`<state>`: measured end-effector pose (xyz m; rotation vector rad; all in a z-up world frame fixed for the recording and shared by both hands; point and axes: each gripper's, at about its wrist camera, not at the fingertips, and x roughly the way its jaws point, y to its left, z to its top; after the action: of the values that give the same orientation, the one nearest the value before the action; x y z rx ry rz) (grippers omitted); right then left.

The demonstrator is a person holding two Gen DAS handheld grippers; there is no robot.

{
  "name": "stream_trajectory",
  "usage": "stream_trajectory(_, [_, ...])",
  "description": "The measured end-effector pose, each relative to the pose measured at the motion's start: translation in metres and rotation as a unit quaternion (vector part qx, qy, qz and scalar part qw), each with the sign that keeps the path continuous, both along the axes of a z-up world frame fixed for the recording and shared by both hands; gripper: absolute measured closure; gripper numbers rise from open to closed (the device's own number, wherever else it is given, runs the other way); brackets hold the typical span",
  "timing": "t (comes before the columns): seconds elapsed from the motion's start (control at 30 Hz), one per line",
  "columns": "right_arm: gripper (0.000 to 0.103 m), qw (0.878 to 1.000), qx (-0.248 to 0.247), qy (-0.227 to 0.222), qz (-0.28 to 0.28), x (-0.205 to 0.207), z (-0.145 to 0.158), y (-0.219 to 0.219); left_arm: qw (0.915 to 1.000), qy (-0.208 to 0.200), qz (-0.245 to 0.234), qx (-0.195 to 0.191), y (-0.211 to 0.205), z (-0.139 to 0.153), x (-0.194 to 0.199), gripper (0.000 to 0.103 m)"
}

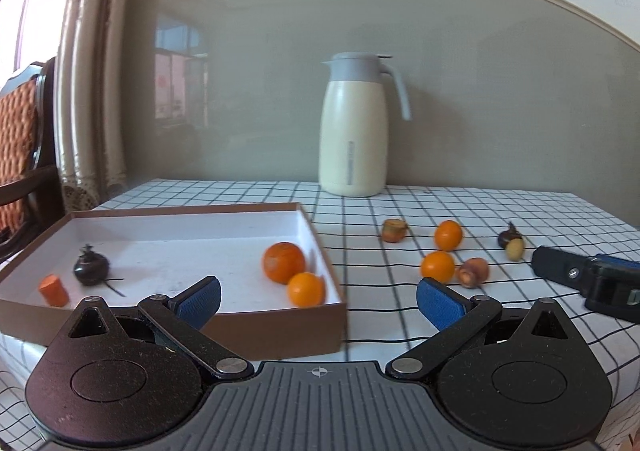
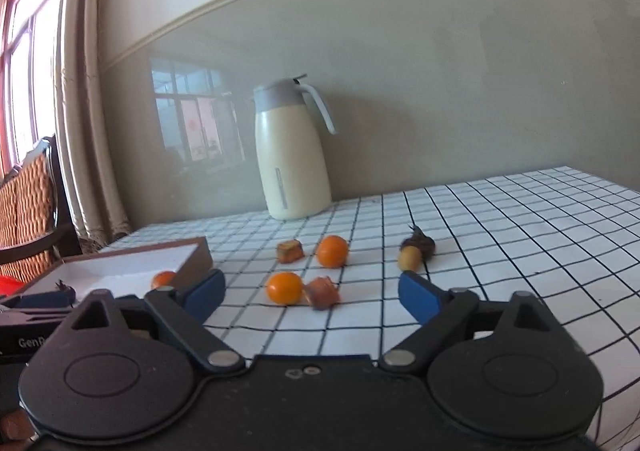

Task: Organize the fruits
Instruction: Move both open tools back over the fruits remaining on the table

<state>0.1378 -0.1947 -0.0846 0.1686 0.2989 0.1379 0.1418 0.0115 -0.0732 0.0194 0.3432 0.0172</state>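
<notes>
A brown box (image 1: 276,325) with a white inside holds two oranges (image 1: 283,262) (image 1: 306,289), a dark bulb (image 1: 91,269) and a carrot piece (image 1: 54,290). On the checked cloth lie two oranges (image 1: 438,267) (image 1: 449,235), two carrot pieces (image 1: 474,272) (image 1: 394,230), a dark bulb (image 1: 507,237) and a small yellow fruit (image 1: 515,249). My left gripper (image 1: 318,301) is open and empty at the box's front right corner. My right gripper (image 2: 310,293) is open and empty, just short of an orange (image 2: 285,288) and a carrot piece (image 2: 322,293). The box also shows in the right wrist view (image 2: 200,257).
A cream thermos jug (image 1: 354,127) stands at the back against the wall. A chair (image 1: 24,155) and a curtain (image 1: 88,91) are at the left. The right gripper's body shows at the right in the left wrist view (image 1: 592,279).
</notes>
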Motion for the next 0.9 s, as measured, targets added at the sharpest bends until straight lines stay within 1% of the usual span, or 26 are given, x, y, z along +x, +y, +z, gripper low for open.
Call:
stream_trajectory(0.1, [0.027,1.0,-0.006,0.014,-0.01,0.002,-0.003,-0.003,0.9999,0.0,-0.012,0.002,-0.009,-0.001,0.003,0.0])
stream_trajectory(0.37, [0.027,0.999,-0.023,0.03,-0.027,0.013,-0.006,-0.009,0.9993,0.003,-0.037,0.007,-0.033,-0.004,0.012,0.0])
stream_trajectory(0.5, [0.028,0.998,-0.039,0.043,-0.025,0.031,-0.007,-0.009,0.9993,0.003,-0.035,0.01,-0.04,-0.005,0.017,0.0])
stream_trajectory(0.67, [0.029,0.997,-0.037,0.061,-0.013,0.055,-0.01,-0.008,0.9994,-0.01,-0.024,0.025,-0.047,-0.002,0.024,0.0])
stream_trajectory(0.73, [0.03,0.997,-0.044,0.065,-0.009,0.065,-0.012,-0.004,0.9993,-0.014,-0.021,0.026,-0.046,0.0,0.026,0.0])
stream_trajectory(0.8, [0.037,0.996,-0.043,0.075,-0.003,0.075,-0.015,0.0,0.9995,-0.012,-0.016,0.026,-0.043,0.001,0.028,0.0])
stream_trajectory(0.87, [0.039,0.995,-0.043,0.089,-0.004,0.083,-0.018,0.004,0.9995,-0.01,-0.01,0.03,-0.04,0.001,0.03,0.0])
stream_trajectory(0.9, [0.043,0.995,-0.044,0.095,-0.004,0.087,-0.02,0.007,0.9994,-0.01,-0.007,0.032,-0.038,0.001,0.031,0.0])
